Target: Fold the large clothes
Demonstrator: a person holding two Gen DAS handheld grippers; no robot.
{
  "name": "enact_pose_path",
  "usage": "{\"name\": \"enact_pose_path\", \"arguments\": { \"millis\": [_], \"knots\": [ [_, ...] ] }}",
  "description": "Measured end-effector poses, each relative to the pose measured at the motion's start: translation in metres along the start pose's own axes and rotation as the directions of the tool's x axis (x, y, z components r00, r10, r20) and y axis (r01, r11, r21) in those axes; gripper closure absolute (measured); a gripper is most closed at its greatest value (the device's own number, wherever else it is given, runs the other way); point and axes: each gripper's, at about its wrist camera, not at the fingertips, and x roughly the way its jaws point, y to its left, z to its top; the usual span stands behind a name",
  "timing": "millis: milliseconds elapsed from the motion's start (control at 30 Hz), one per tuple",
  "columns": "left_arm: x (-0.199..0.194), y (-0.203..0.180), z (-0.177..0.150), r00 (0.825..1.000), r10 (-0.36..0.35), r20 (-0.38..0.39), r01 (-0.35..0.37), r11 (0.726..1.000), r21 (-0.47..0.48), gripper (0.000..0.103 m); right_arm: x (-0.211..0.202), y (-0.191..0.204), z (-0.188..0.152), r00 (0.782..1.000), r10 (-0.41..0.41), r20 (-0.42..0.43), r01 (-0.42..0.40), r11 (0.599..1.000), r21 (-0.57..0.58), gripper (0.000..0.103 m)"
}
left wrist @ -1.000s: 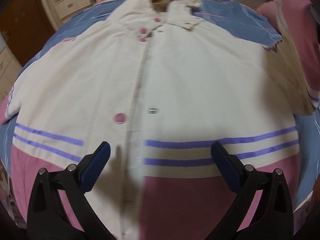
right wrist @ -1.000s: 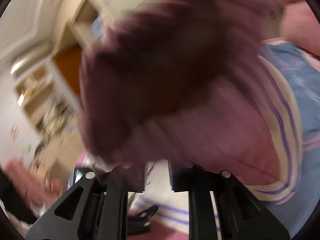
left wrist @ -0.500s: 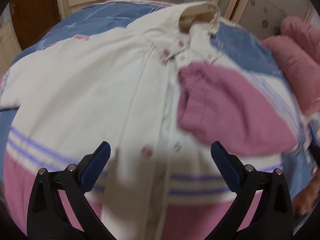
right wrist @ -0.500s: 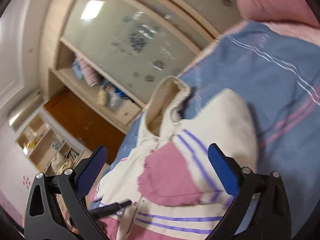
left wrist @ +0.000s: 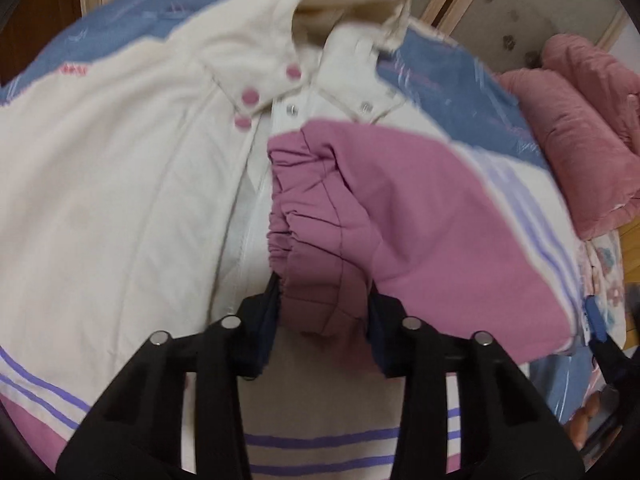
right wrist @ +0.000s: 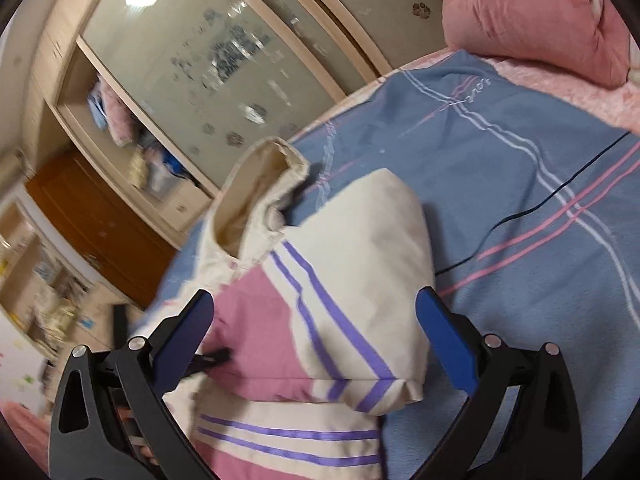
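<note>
A cream jacket [left wrist: 120,184] with purple stripes and pink panels lies front-up on a blue bedspread [right wrist: 520,184]. Its right sleeve [left wrist: 420,216] is folded across the chest, pink cuff [left wrist: 316,268] toward the zip. My left gripper [left wrist: 322,320] is shut on that pink cuff. My right gripper [right wrist: 316,320] is open and empty, hovering over the folded sleeve [right wrist: 344,280] near the shoulder. The collar [right wrist: 256,196] stands open at the far end.
Pink pillows [left wrist: 580,128] lie at the bed's right side, also in the right wrist view [right wrist: 536,16]. A wardrobe with patterned glass doors [right wrist: 224,60] and a brown door [right wrist: 92,224] stand beyond the bed. A thin dark cable [right wrist: 532,208] crosses the bedspread.
The right gripper dropped the sleeve across the chest, opened and pulled back. The left gripper moved forward and closed on the pink cuff.
</note>
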Motion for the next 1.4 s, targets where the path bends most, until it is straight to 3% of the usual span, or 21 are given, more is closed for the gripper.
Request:
{"name": "enact_pose_path", "arguments": {
  "millis": [67, 200, 300, 400, 467, 567, 667, 733, 800, 900, 1000, 1100, 1167, 1200, 1300, 1367, 1400],
  "knots": [
    [-0.016, 0.004, 0.002, 0.998, 0.039, 0.057, -0.039, 0.999, -0.002, 0.067, 0.005, 0.004, -0.003, 0.999, -0.032, -0.011, 0.031, 0.999, -0.027, 0.002],
    [-0.058, 0.023, 0.005, 0.966, 0.169, 0.198, -0.161, 0.985, -0.053, 0.067, 0.005, 0.011, -0.006, 0.996, -0.091, 0.019, 0.093, 0.993, -0.073, 0.002],
    [-0.074, 0.054, 0.010, 0.946, 0.241, 0.218, -0.218, 0.968, -0.125, 0.067, 0.006, 0.015, -0.007, 0.987, -0.155, 0.032, 0.158, 0.981, -0.113, 0.002],
    [-0.081, 0.083, 0.011, 0.937, 0.285, 0.204, -0.251, 0.952, -0.176, 0.067, 0.013, 0.021, -0.012, 0.964, -0.265, -0.006, 0.255, 0.933, -0.255, 0.002],
    [-0.082, 0.098, 0.011, 0.938, 0.286, 0.195, -0.249, 0.949, -0.195, 0.067, 0.022, 0.025, -0.023, 0.954, -0.291, -0.074, 0.244, 0.896, -0.371, 0.002],
    [-0.089, 0.116, 0.006, 0.932, 0.303, 0.198, -0.254, 0.938, -0.238, 0.066, 0.046, 0.033, -0.049, 0.920, -0.353, -0.173, 0.220, 0.828, -0.516, 0.002],
    [-0.094, 0.128, 0.003, 0.922, 0.332, 0.202, -0.274, 0.923, -0.269, 0.066, 0.070, 0.042, -0.069, 0.880, -0.443, -0.174, 0.264, 0.758, -0.597, 0.002],
    [-0.091, 0.129, 0.004, 0.921, 0.336, 0.196, -0.281, 0.923, -0.262, 0.066, 0.080, 0.044, -0.069, 0.876, -0.458, -0.153, 0.301, 0.767, -0.567, 0.002],
    [-0.089, 0.127, 0.003, 0.915, 0.351, 0.198, -0.299, 0.920, -0.252, 0.066, 0.087, 0.043, -0.061, 0.882, -0.448, -0.145, 0.331, 0.810, -0.485, 0.002],
    [-0.086, 0.121, 0.000, 0.909, 0.365, 0.199, -0.319, 0.919, -0.230, 0.065, 0.092, 0.032, -0.049, 0.856, -0.494, -0.155, 0.403, 0.823, -0.400, 0.001],
    [-0.083, 0.116, -0.003, 0.926, 0.323, 0.194, -0.282, 0.936, -0.211, 0.065, 0.073, -0.006, -0.025, 0.879, -0.403, -0.254, 0.369, 0.913, -0.173, 0.001],
    [-0.075, 0.107, -0.005, 0.933, 0.308, 0.186, -0.278, 0.945, -0.171, 0.063, 0.063, -0.022, -0.021, 0.887, -0.359, -0.291, 0.333, 0.933, -0.135, 0.001],
    [-0.071, 0.106, -0.005, 0.917, 0.352, 0.186, -0.323, 0.931, -0.170, 0.063, 0.059, -0.014, -0.025, 0.899, -0.265, -0.348, 0.195, 0.955, -0.224, 0.001],
    [-0.071, 0.108, -0.005, 0.911, 0.366, 0.189, -0.335, 0.926, -0.176, 0.062, 0.046, -0.006, -0.027, 0.916, -0.192, -0.353, 0.099, 0.959, -0.265, 0.001],
    [-0.070, 0.118, -0.005, 0.914, 0.362, 0.183, -0.328, 0.925, -0.191, 0.059, 0.003, 0.015, -0.023, 0.960, 0.070, -0.271, -0.150, 0.946, -0.288, 0.001],
    [-0.069, 0.122, -0.005, 0.912, 0.368, 0.179, -0.334, 0.922, -0.196, 0.059, -0.024, 0.023, -0.015, 0.948, 0.271, -0.166, -0.306, 0.919, -0.248, 0.003],
    [-0.069, 0.124, -0.006, 0.911, 0.372, 0.179, -0.336, 0.920, -0.199, 0.059, -0.027, 0.025, -0.013, 0.940, 0.311, -0.142, -0.336, 0.914, -0.225, 0.008]
  ]
}}
